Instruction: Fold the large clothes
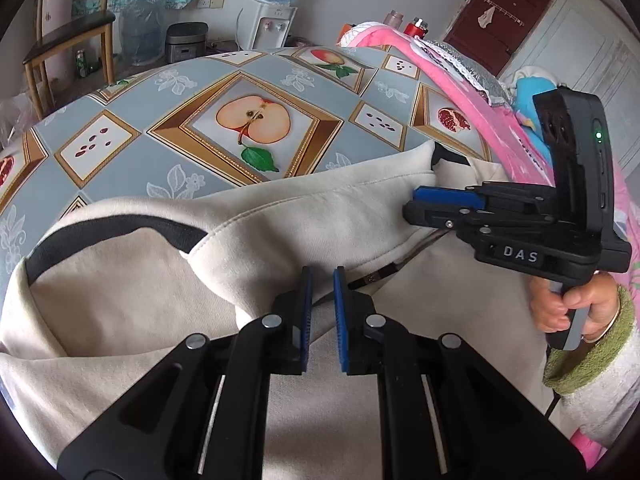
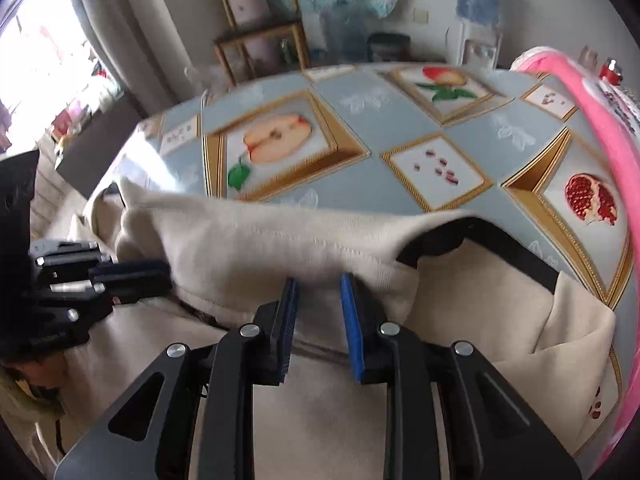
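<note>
**Fold in progress: first flap over, both tools at the fold**

Cream garment (image 1: 132,312) with black collar trim lies across the near part of the counter (image 1: 192,80), on the fruit-print cloth. One layer is already turned over the body, leaving a thick rolled edge running across. Far from a finished fold, I'd say: the collar end is loose and the right end, in the right wrist view, is bunched with a corner sticking up.

Left tool (image 1: 322,280): jaws nearly together, a narrow gap showing. The rolled edge sits right at the tips; I can't tell if any fabric is pinched.

Right tool (image 2: 319,286): jaws a little apart, the folded edge just ahead of the tips; nothing visibly clamped. From the left wrist view it comes in sideways at the garment's right end.

Pink fabric (image 1: 452,80) lies along the counter's right side, clear of the work.
</note>
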A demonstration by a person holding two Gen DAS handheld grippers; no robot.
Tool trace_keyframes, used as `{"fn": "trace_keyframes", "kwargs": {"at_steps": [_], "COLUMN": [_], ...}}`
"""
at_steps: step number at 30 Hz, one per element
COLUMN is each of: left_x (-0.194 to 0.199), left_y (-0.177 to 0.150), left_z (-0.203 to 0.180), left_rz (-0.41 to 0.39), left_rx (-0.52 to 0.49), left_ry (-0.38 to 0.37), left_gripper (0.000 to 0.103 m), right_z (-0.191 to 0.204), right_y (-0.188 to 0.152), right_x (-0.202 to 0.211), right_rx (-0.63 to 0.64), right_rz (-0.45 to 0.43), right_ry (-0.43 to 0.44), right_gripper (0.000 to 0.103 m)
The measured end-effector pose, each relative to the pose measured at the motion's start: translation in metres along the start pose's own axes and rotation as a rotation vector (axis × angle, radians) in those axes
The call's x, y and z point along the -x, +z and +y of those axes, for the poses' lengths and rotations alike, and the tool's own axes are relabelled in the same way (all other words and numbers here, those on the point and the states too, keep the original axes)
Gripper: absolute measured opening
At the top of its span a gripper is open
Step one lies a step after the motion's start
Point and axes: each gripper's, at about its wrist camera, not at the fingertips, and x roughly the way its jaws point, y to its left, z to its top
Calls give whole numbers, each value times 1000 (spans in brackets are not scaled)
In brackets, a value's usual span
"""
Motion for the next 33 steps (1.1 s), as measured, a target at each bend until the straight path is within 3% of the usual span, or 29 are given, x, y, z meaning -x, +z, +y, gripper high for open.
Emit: {"fn": "trace_keyframes", "kwargs": {"at_steps": [4, 6, 9, 10, 12, 13, 16, 19, 21, 24, 27, 33], "left_x": [13, 27, 40, 39, 22, 15, 23, 40, 55, 89, 129, 198], "left_y": [0, 1, 7, 9, 12, 11, 7, 1, -4, -17, -44, -128], "left_z": [1, 1, 8, 11, 21, 27, 35, 35, 33, 28, 19, -6], "left_rz": [-23, -62, -109, -98, -1, 38, 22, 4, -6, -37, -67, -101], "left_rx": [0, -4, 45, 68, 112, 132, 185, 189, 180, 168, 155, 151], "left_ry": [-21, -26, -8, 25, 137, 146, 141, 148, 164, 176, 191, 230], "left_gripper": [12, 12, 12, 12, 12, 12, 12, 12, 12, 13, 14, 38], "right_z": [9, 27, 53, 58, 71, 76, 75, 60, 42, 13, -9, -14], "right_y": [11, 18, 20, 17, 10, 9, 9, 1, -12, -41, -81, -172], "right_x": [24, 26, 3, -9, -16, -14, 7, 50, 84, 134, 169, 201], "right_rx": [-16, 26, 104, 125, 208, 233, 204, 167, 118, 20, -79, -216], "right_rz": [-75, -103, -58, -29, -69, -62, -43, -101, -139, -178, -198, -174], "right_ry": [70, 90, 90, 71, -11, -35, -43, -54, -45, -10, 28, 51], "right_gripper": [27, 39, 42, 45, 48, 49, 49, 54, 66, 74, 76, 77]}}
